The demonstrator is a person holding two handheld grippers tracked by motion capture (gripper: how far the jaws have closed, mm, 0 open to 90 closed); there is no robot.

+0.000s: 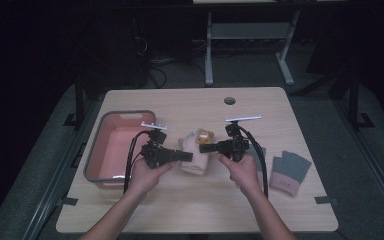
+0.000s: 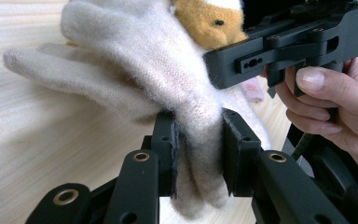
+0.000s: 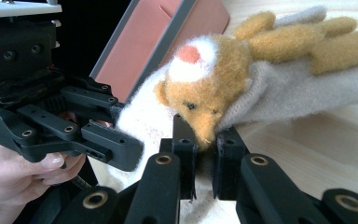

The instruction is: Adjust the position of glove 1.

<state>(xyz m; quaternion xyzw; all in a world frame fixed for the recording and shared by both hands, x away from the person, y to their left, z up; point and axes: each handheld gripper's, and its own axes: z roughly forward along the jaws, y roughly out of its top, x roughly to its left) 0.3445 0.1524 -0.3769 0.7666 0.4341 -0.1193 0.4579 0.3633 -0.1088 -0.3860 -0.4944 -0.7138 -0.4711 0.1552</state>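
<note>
On the pale wooden table (image 1: 260,200), both grippers hold one cream woolly glove (image 1: 196,159) between them, just in front of the person and near the table's middle. The left gripper (image 1: 186,156) comes in from the left in the high view, its jaws closed onto the glove's edge; in the left gripper view the cream knit is squeezed between the two black pads, with a fold hanging below them and the glove's fingers spreading up and to the left over the wood. The right gripper (image 1: 206,148) comes in from the right and its jaws are likewise pinched onto the glove; in the right gripper view they stand narrow, clamped on the fabric just under a small tan bear face (image 3: 200,100) sewn onto the glove, the bear's snout resting against the pads. The two grippers point at each other, their tips near together with the glove bunched between. A hand wraps each gripper's handle, and black cables trail back toward the person. To the left of the left hand (image 1: 147,175) sits a pink basin with a grey rim (image 1: 98,145), close to the table's left edge. To the right of the right hand (image 1: 242,170) lies a grey glove with a pink cuff (image 1: 289,171), flat on the wood and well apart from the held glove.
</note>
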